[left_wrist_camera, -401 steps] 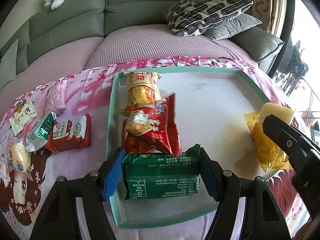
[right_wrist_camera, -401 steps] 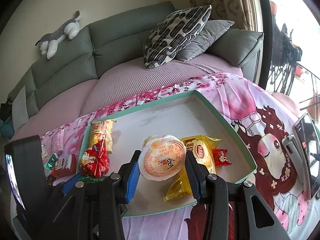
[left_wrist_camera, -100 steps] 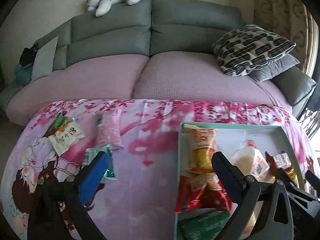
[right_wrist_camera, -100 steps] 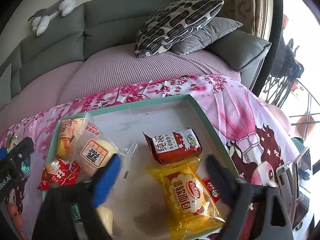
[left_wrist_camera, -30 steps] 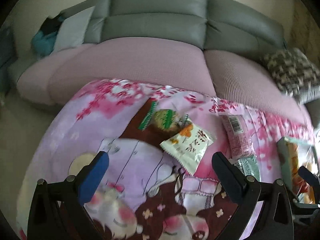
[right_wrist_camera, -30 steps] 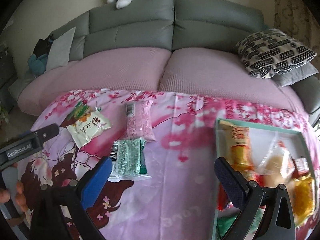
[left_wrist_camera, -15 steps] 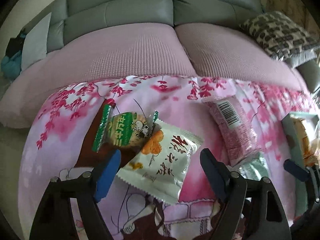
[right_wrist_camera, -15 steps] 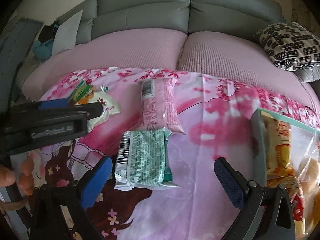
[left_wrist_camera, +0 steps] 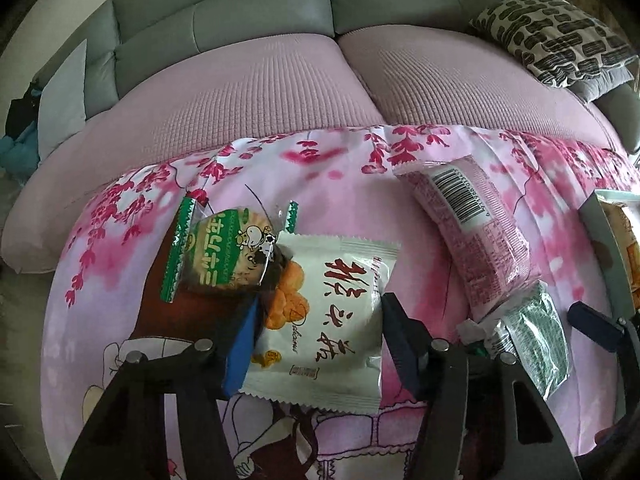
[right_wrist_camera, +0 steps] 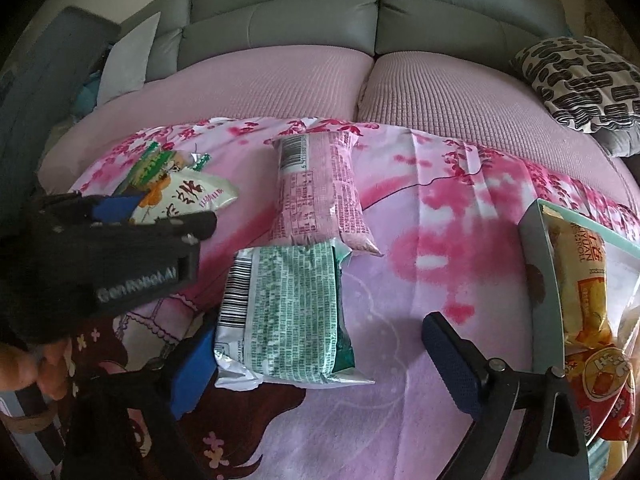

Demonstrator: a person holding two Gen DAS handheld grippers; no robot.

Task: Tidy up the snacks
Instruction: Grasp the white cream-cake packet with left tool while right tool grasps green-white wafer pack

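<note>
My left gripper (left_wrist_camera: 316, 340) straddles a white snack packet (left_wrist_camera: 320, 328) with orange puffs printed on it; both pads stand at its side edges, and I cannot tell whether they grip it. A green-and-white round snack pack (left_wrist_camera: 220, 252) lies just behind it. My right gripper (right_wrist_camera: 320, 356) is open around a green foil packet (right_wrist_camera: 286, 312), left pad touching it, right pad well clear. A pink wrapped packet (right_wrist_camera: 320, 192) lies behind the green one. The teal tray (right_wrist_camera: 540, 264) at the right holds several snacks.
The snacks lie on a pink floral cloth (right_wrist_camera: 420, 220) over a low table. A pink-covered sofa (left_wrist_camera: 280, 92) with a patterned pillow (left_wrist_camera: 560, 28) stands behind. The left gripper's body (right_wrist_camera: 120, 256) crosses the right wrist view at left.
My left gripper has moved down and forward and its jaws have narrowed onto the white packet. My right gripper has dropped around the green foil packet.
</note>
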